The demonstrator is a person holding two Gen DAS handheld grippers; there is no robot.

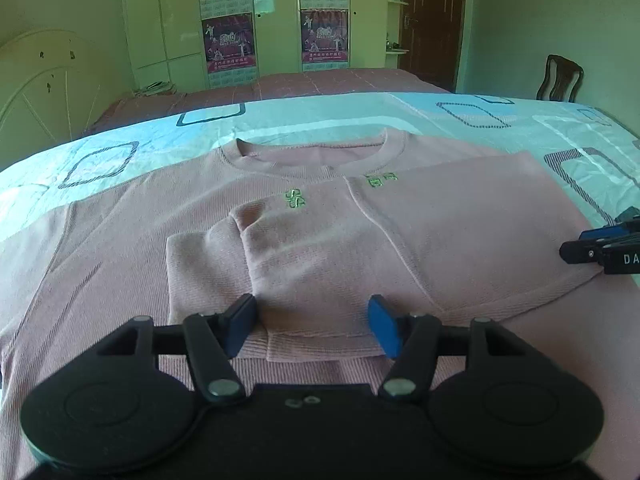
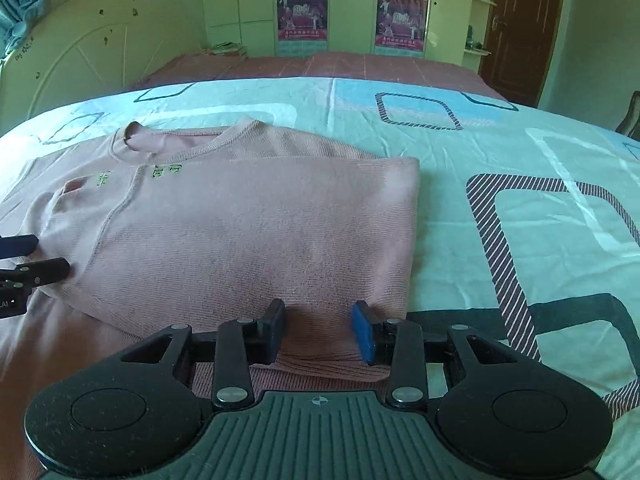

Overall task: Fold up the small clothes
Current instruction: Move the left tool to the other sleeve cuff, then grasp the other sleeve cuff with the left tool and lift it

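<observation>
A pink long-sleeved sweater [image 1: 132,248] with green embroidery lies flat on the bed, collar away from me. Its right side is folded over the middle [image 1: 460,232], with the sleeve cuff [image 1: 320,346] lying at the near edge. My left gripper [image 1: 312,330] is open, its blue pads either side of that cuff. In the right wrist view the folded part [image 2: 248,232] fills the middle. My right gripper [image 2: 320,334] is open, its pads straddling the near edge of the fold. Each gripper shows at the edge of the other's view, the right one [image 1: 600,250] and the left one [image 2: 24,276].
The sweater rests on a light blue bedsheet [image 2: 500,168] with dark square patterns. Beyond is a reddish bedspread [image 1: 280,88], a cream headboard [image 1: 44,80] at left, wardrobes with posters [image 1: 228,40], a brown door [image 1: 432,20] and a wooden chair [image 1: 560,80] at right.
</observation>
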